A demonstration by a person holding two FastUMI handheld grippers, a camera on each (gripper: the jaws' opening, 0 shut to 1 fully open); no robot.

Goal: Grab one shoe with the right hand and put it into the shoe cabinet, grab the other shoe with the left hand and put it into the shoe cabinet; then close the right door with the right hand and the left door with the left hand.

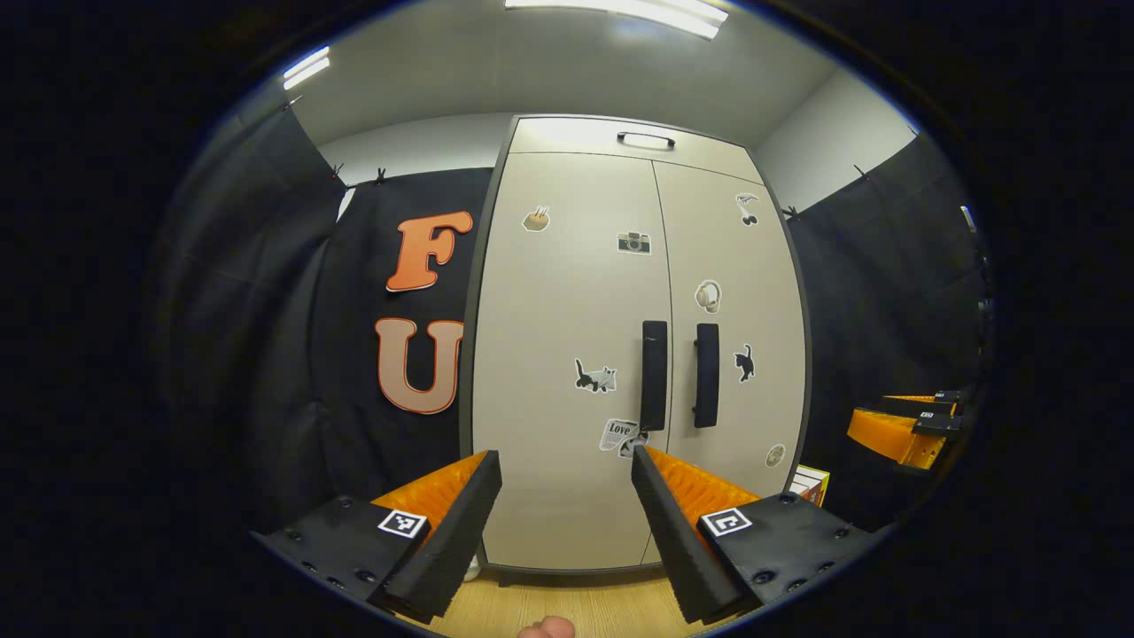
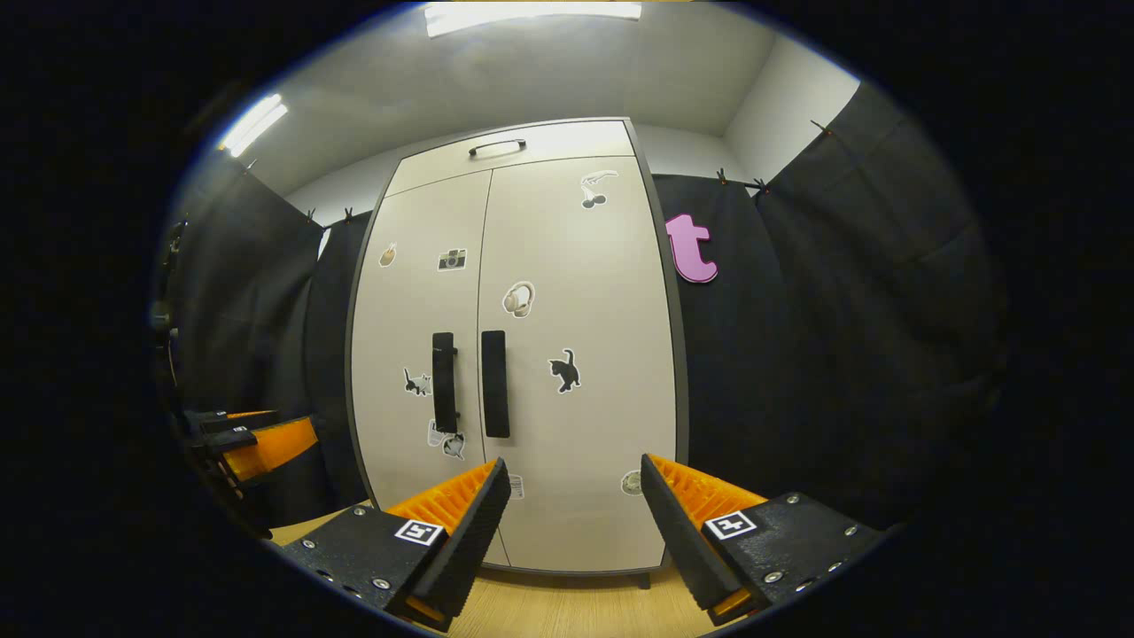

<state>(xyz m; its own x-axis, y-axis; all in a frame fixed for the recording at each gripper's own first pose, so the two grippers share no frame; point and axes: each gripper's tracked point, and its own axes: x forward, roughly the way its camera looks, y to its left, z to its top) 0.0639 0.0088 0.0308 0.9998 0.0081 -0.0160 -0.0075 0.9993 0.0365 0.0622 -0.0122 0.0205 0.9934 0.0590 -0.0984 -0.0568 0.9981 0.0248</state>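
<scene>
The pale shoe cabinet [image 1: 567,354] stands straight ahead with both doors closed and stickers on them. Its two dark vertical handles, left [image 1: 654,376] and right [image 1: 706,375], sit side by side at the middle seam. My left gripper [image 1: 564,461] is open and empty, held a little back from the left door. In the right gripper view the same cabinet [image 2: 576,354] fills the middle, its handles [image 2: 494,383] left of centre. My right gripper [image 2: 574,465] is open and empty in front of the right door. Each gripper also appears at the other view's edge, right [image 1: 904,425] and left [image 2: 257,443].
A top flap with a handle [image 1: 645,139] crowns the cabinet. Black cloth walls close in on both sides. A small colourful box [image 1: 811,483] sits by the cabinet's right foot. Light wooden floor [image 2: 567,607] runs under the cabinet. A fingertip [image 1: 545,627] peeks in at the bottom.
</scene>
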